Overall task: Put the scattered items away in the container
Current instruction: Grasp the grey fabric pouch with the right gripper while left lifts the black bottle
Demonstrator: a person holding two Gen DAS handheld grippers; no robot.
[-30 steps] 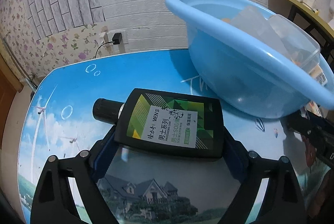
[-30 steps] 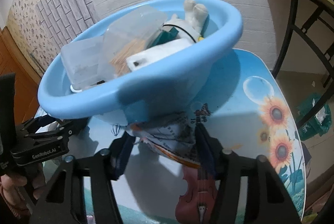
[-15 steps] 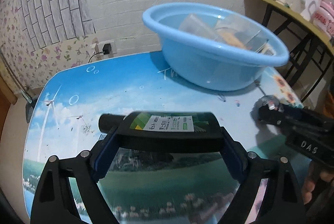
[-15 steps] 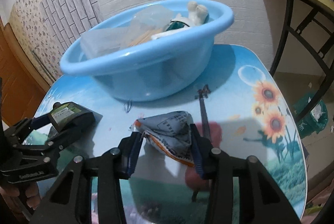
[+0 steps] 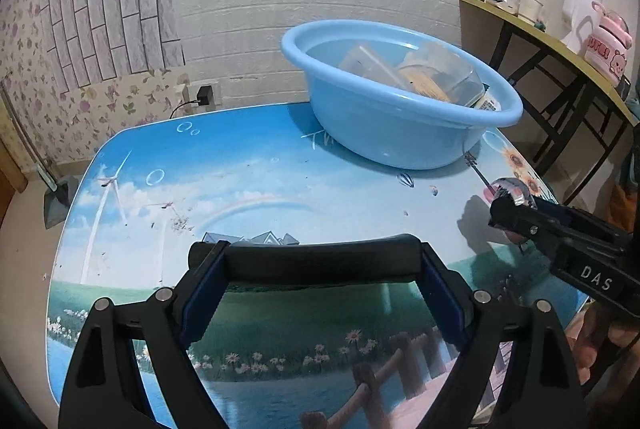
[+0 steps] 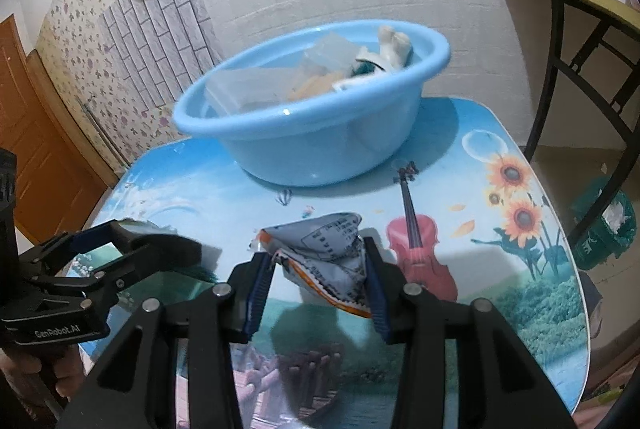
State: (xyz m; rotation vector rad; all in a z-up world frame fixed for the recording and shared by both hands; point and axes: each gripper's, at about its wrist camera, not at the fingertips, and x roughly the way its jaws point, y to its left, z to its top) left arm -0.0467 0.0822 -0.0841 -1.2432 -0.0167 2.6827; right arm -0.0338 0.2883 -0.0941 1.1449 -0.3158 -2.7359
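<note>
Left tool [image 5: 320,267] clamps a black bottle [image 5: 316,259] crosswise between wide-set pads. Right tool [image 6: 316,281] grips a crumpled packet [image 6: 324,249] above the worktop [image 5: 248,189], near the basin [image 6: 320,145].

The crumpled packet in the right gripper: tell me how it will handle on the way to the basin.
The packet looks creased and pinched, so probably floppy and light. Its loose corners stick out past the right gripper, so it may sag or slip.

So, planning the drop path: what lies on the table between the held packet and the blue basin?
Only bare printed table separates the packet from the basin, per the right wrist view.
</note>
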